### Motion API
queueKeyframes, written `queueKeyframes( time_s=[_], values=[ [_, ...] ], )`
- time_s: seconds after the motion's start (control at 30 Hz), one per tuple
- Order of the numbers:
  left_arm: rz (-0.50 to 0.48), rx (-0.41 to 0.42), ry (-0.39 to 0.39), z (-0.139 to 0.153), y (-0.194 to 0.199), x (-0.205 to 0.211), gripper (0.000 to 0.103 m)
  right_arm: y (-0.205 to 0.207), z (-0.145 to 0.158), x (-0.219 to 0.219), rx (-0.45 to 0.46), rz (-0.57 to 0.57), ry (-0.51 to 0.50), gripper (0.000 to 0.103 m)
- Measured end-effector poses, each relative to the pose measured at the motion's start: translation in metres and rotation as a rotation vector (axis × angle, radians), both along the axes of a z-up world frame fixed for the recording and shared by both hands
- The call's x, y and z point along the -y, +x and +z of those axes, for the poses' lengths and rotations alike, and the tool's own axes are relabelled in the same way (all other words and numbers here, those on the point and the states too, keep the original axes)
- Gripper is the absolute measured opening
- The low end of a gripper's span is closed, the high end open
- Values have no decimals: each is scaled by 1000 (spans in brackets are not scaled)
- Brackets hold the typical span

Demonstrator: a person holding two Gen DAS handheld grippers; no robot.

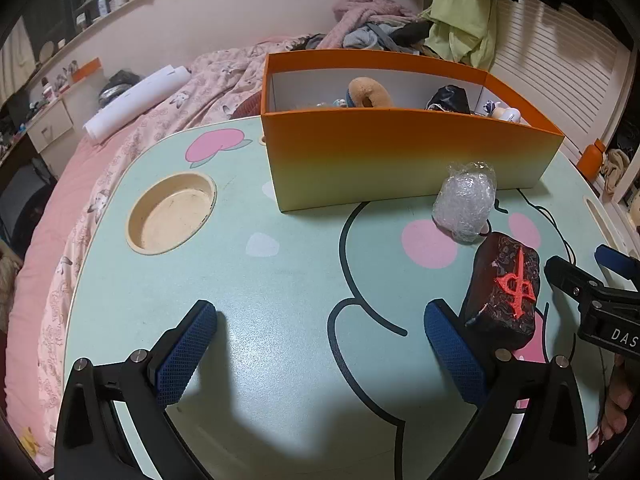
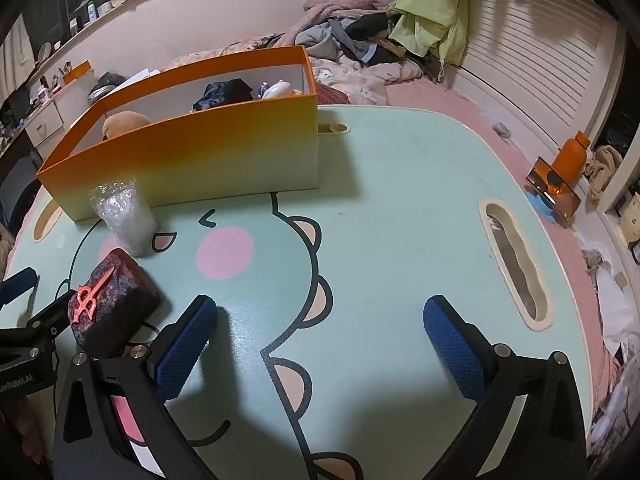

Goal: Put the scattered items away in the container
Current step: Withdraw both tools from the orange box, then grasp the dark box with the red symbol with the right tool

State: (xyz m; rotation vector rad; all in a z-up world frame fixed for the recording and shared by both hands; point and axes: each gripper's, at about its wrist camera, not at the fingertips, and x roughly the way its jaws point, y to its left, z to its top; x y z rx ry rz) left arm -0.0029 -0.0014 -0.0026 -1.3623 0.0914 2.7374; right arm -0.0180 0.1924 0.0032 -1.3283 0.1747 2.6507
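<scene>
Left wrist view: left claw [image 1: 320, 354] seen spread wide, empty, over desk [image 1: 256, 280]. Right claw [image 2: 320, 354] likewise wide, nothing gripped. Block [image 1: 505, 295] and wrapped bundle [image 1: 466, 206] left on desk before box [image 1: 400, 152].

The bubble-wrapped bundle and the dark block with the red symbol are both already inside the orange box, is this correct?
No. Both wrist views show the bubble-wrapped bundle and the dark block with the red symbol on the table, in front of the orange box.
</scene>
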Motion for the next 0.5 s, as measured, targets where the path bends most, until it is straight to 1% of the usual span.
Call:
queueKeyframes(
  time_s=[0.33,0.5],
  values=[
    [-2,0,2,0,0,1,103,3,0,1,0,-6,4,103],
    [-3,-1,1,-1,1,1,103,4,1,0,4,15,3,103]
  ],
)
